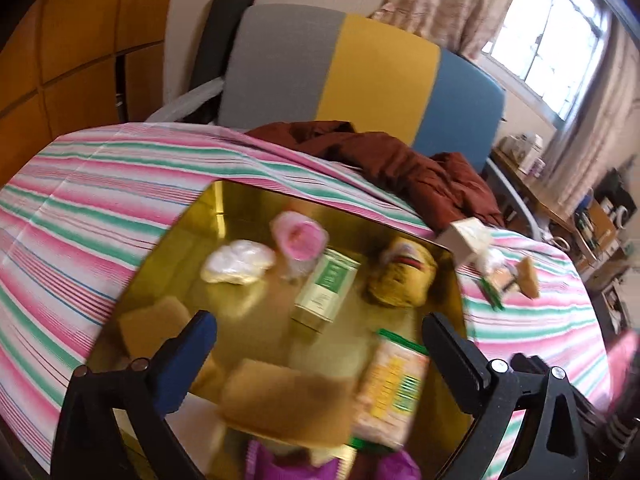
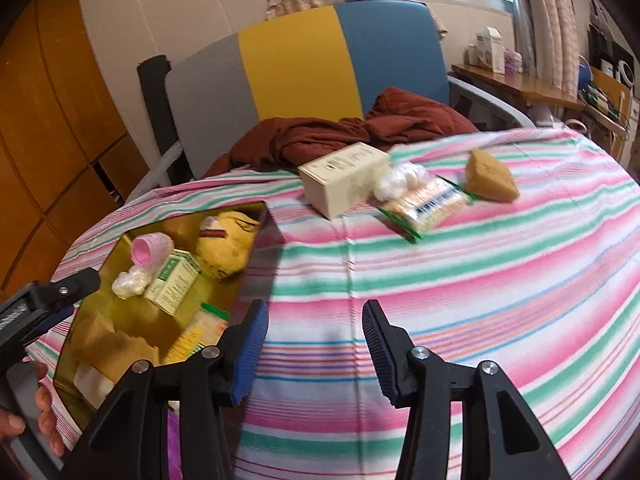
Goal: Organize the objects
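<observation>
Both jaws stood spread and empty. The right gripper [image 2: 316, 344] did best to reach across the tabletop [image 2: 500, 280] for the white box [image 2: 340, 180], bound for the gold tray [image 1: 240, 208].

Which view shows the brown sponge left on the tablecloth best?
Right wrist view: the brown sponge sits whole and fairly sharp beside the snack packet. Left wrist view shows the sponge small and blurred near the frame's right side.

Your left view smears the snack packet [image 1: 394, 384] and brown sponge [image 1: 288, 404]; the purple item [image 1: 280, 466] is cut off by the bottom edge.
</observation>
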A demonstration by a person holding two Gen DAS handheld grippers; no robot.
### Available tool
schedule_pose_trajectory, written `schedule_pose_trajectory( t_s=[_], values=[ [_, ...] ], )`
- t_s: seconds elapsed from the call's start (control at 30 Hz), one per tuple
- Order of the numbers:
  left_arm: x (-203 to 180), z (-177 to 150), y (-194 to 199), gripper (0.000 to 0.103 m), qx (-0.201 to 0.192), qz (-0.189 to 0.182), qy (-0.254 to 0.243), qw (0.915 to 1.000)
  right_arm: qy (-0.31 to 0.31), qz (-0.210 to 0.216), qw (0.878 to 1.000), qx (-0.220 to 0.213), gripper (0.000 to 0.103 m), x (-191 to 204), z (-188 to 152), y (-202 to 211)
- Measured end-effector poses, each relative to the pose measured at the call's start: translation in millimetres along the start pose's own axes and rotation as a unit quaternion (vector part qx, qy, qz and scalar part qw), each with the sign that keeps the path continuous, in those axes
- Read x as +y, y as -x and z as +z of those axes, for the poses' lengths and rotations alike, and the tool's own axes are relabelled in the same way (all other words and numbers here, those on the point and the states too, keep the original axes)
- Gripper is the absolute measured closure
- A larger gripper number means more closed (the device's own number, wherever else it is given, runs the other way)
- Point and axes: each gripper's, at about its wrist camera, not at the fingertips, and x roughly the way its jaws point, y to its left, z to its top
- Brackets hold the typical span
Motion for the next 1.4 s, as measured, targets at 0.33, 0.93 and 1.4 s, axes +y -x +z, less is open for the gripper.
schedule_pose_trajectory(
  t_s=[0.33, 0.93, 1.4],
  values=[
    [-91, -22, 8, 0.0, -0.002, -0.043, -0.104, 0.9936, -0.056, -0.037, 0.998, 0.011, 0.054, -64, -21, 4],
    [-232, -22, -111, 0.0, 0.056, -0.056, -0.229, 0.9702, -0.123, -0.119, 0.984, -0.048, 0.054, -183, -17, 15],
    [-283, -21, -210, 0.0, 0.095, -0.054, -0.275, 0.9552, -0.169, -0.085, 0.979, -0.071, 0.053, -214, -27, 11]
  ],
)
